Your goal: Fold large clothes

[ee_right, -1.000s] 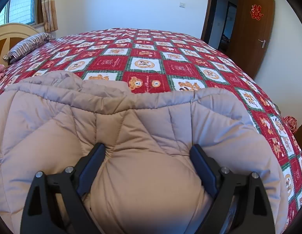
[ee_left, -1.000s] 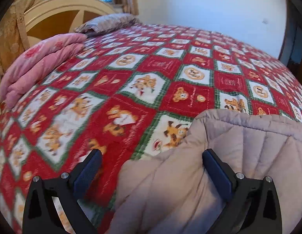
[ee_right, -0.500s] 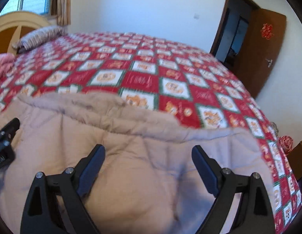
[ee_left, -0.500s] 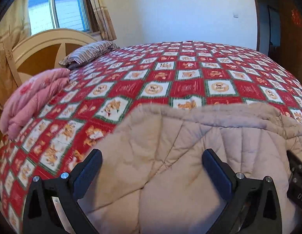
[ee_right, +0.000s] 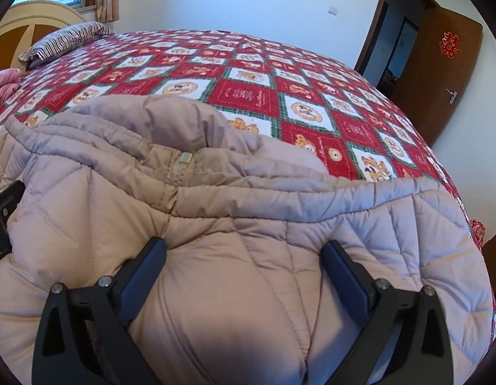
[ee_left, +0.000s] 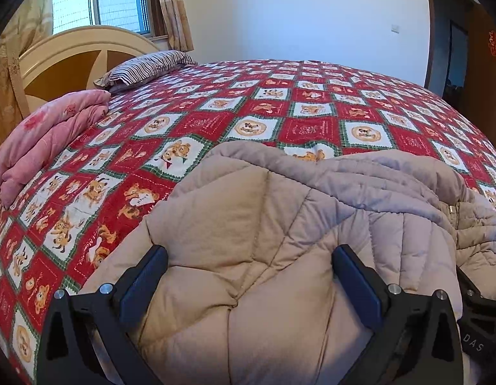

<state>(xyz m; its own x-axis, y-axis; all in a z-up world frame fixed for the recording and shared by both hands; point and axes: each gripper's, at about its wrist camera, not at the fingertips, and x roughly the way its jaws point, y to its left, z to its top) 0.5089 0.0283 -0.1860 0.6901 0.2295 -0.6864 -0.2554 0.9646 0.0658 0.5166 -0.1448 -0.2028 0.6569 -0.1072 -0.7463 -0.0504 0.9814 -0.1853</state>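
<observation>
A large beige quilted down jacket (ee_left: 280, 224) lies on a bed with a red patterned bedspread (ee_left: 215, 122). In the right wrist view the jacket (ee_right: 248, 224) shows its zipper (ee_right: 183, 163) near the collar. My left gripper (ee_left: 248, 266) is open, its jaws spread wide just over the jacket's left part. My right gripper (ee_right: 244, 260) is open too, its jaws spread over the jacket's right part. Neither holds cloth. The right gripper's body shows at the right edge of the left wrist view (ee_left: 482, 314).
A folded pink quilt (ee_left: 46, 141) and a striped pillow (ee_left: 145, 70) lie at the bed's head by the wooden headboard (ee_left: 71, 54). A brown door (ee_right: 446, 70) stands open to the right. The bed's right edge (ee_right: 466, 199) drops off beside the jacket.
The left gripper swung right from the bedspread onto the jacket. The right gripper shifted over the jacket, so the collar and zipper now show. Both jaws stayed open.
</observation>
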